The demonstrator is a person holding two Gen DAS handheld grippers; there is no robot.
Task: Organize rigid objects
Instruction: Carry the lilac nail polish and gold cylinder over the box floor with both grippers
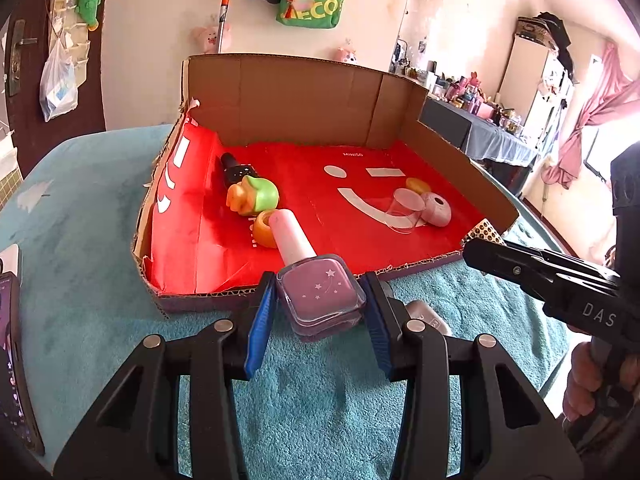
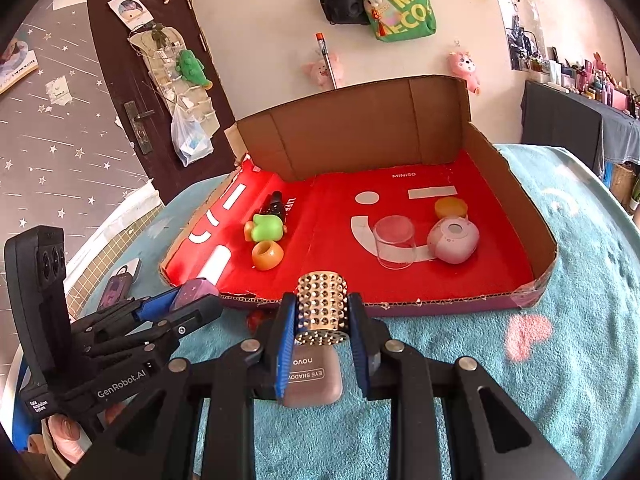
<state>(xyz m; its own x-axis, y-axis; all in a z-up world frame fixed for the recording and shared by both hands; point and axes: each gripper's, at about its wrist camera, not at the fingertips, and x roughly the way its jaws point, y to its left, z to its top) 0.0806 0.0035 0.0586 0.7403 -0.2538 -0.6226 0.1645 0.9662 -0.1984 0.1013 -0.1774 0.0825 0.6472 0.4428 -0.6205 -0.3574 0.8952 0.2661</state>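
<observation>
My left gripper (image 1: pixel 319 300) is shut on a lilac nail polish bottle (image 1: pixel 322 294) with a pale pink cap, held just before the near edge of the cardboard box (image 1: pixel 300 104). My right gripper (image 2: pixel 322 305) is shut on a studded metal cylinder (image 2: pixel 322 308) in front of the same box (image 2: pixel 360 140). In the right wrist view the left gripper (image 2: pixel 188 300) shows at the left with the bottle (image 2: pixel 196 290). The right gripper (image 1: pixel 480 246) enters the left wrist view from the right. A person's hand holds each.
On the box's red lining lie a green and orange toy (image 2: pixel 262 228), an orange ring (image 2: pixel 267 255), a black bottle (image 2: pixel 276 204), a clear cup (image 2: pixel 394 246), a pink round piece (image 2: pixel 452 240) and an orange lid (image 2: pixel 451 207). An eye shadow compact (image 2: pixel 314 376) rests on the teal towel (image 2: pixel 560 320).
</observation>
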